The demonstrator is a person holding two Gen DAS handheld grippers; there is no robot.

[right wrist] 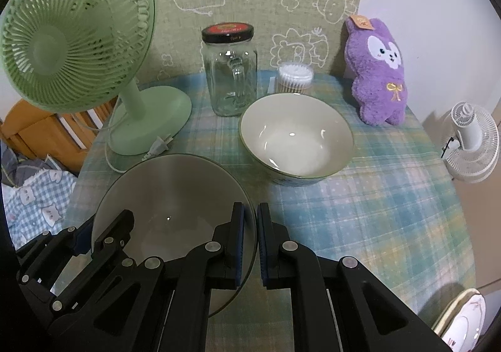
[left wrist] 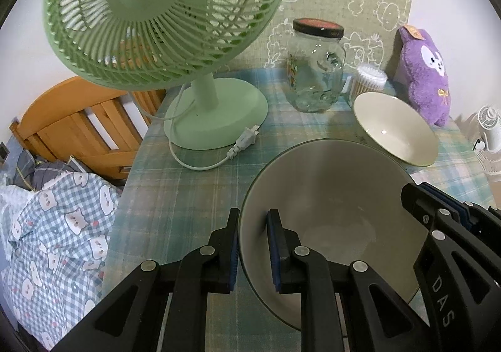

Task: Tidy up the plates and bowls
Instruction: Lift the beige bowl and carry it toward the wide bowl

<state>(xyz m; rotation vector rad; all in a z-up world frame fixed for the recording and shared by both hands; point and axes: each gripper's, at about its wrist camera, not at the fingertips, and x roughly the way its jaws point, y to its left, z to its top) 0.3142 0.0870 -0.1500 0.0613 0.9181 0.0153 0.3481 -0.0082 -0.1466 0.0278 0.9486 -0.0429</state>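
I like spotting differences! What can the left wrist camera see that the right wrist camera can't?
Only the left wrist view shows the whole bear-print blanket and the wooden bed frame; the other view catches just slivers.

Only the right wrist view shows the patterned plate at the table's edge.

Both show the grey bowl, gripped at opposite rims by the left hand-held gripper and the right hand-held gripper, plus the white bowl, green fan and glass jar.
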